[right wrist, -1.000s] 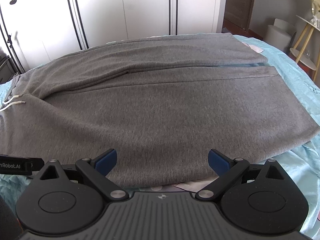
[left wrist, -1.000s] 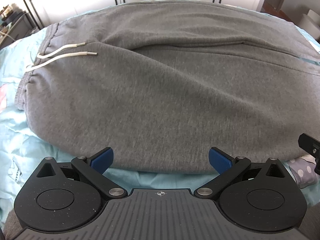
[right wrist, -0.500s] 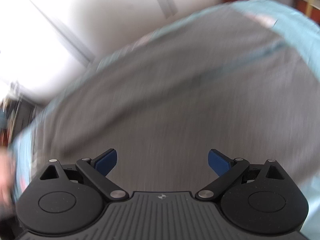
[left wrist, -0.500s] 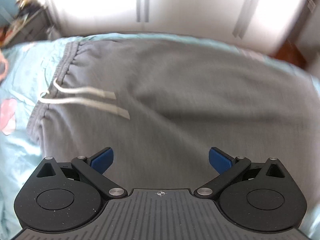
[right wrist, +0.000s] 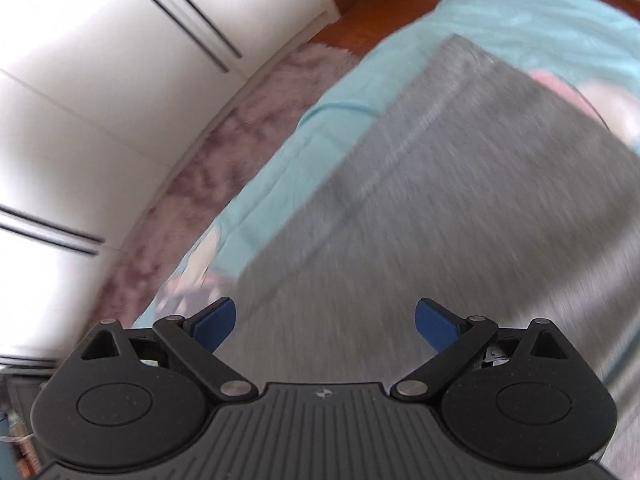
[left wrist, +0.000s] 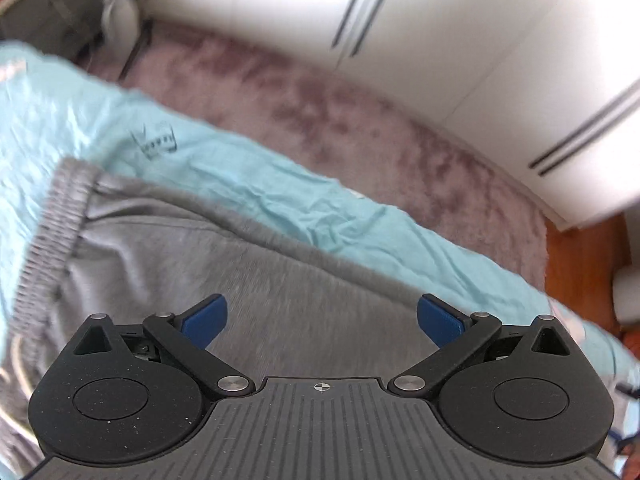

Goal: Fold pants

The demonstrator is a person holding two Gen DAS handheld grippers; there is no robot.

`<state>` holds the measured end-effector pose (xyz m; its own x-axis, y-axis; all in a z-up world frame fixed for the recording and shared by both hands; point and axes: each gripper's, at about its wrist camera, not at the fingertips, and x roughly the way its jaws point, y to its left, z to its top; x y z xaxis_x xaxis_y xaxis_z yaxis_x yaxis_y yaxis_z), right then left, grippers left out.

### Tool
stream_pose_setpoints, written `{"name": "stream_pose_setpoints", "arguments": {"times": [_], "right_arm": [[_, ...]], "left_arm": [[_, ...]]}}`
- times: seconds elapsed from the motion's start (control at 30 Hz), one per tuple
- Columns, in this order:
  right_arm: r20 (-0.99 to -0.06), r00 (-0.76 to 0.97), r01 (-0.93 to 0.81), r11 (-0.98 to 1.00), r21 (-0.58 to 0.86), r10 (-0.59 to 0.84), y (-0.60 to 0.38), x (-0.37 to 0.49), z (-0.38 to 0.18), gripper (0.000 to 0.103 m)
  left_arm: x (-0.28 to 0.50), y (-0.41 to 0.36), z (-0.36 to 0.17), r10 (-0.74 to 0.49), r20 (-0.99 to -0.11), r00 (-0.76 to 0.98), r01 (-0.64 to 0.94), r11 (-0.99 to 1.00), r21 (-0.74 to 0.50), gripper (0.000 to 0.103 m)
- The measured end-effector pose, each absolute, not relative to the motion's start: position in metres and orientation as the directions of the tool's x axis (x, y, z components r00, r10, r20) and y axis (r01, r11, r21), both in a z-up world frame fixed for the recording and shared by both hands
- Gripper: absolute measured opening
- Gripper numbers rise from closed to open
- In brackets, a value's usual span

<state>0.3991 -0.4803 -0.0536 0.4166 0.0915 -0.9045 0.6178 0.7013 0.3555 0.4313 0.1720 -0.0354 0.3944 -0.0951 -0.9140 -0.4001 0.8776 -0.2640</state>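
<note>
Both views blurred; pants (left wrist: pixel 168 264) cropped.

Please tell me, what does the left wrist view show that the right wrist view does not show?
Only the left wrist view shows the ribbed waistband of the pants and a small crown print on the sheet. Only the right wrist view shows the pant-leg hem end. Both show grey pants, the turquoise sheet, the mauve rug, white wardrobe doors, and an open gripper: left, right.
</note>
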Motion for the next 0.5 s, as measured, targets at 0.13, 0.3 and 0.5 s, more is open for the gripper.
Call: {"name": "stream_pose_setpoints", "arguments": {"times": [0.13,0.3,0.5], "right_arm": [[-0.927,0.374,0.663,0.689,0.292,0.032,-0.488,0.434,-0.076,0.097],[-0.935,0.352,0.668,0.714,0.211,-0.053,-0.488,0.451,-0.095,0.097],[-0.94,0.278,0.581,0.814,0.001,-0.198,-0.459,0.461,-0.094,0.062]], "left_arm": [[0.463,0.18,-0.066,-0.083,-0.948,0.309,-0.446,0.868,-0.221,0.093],[0.484,0.179,-0.103,-0.039,-0.978,0.206,-0.424,0.897,-0.125,0.089],[0.479,0.183,-0.098,0.006,-0.977,0.213,-0.481,0.871,-0.099,0.054]]}}
